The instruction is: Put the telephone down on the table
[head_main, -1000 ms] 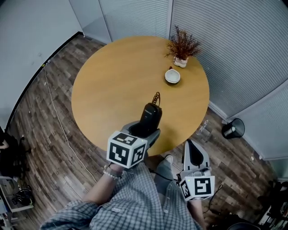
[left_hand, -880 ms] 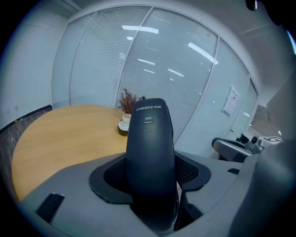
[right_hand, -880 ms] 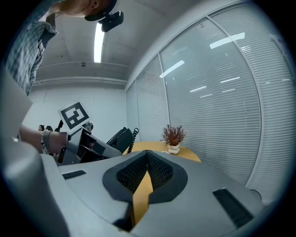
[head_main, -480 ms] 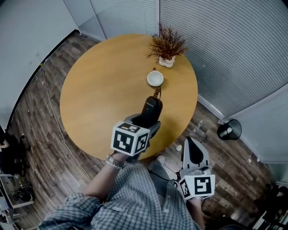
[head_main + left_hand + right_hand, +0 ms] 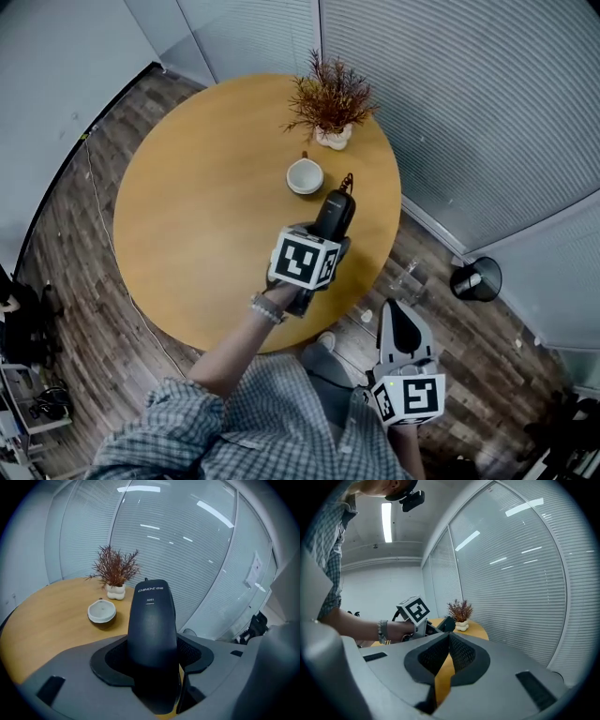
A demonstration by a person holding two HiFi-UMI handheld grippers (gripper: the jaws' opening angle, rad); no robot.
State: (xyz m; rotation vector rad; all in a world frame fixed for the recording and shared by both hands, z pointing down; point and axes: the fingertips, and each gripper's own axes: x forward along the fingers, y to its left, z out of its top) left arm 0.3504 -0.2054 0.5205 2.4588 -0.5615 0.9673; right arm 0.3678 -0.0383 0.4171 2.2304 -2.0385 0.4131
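telephone [image 5: 151,616] clamped in left claw [image 5: 325,239], label [image 5: 150,589] readable only in its view, right claw [image 5: 449,654] closed, empty

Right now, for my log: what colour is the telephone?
Black; the telephone shows best in left gripper view.

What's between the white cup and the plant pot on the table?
Nothing. Only bare tabletop separates the cup from the plant pot, clearest in the head view.
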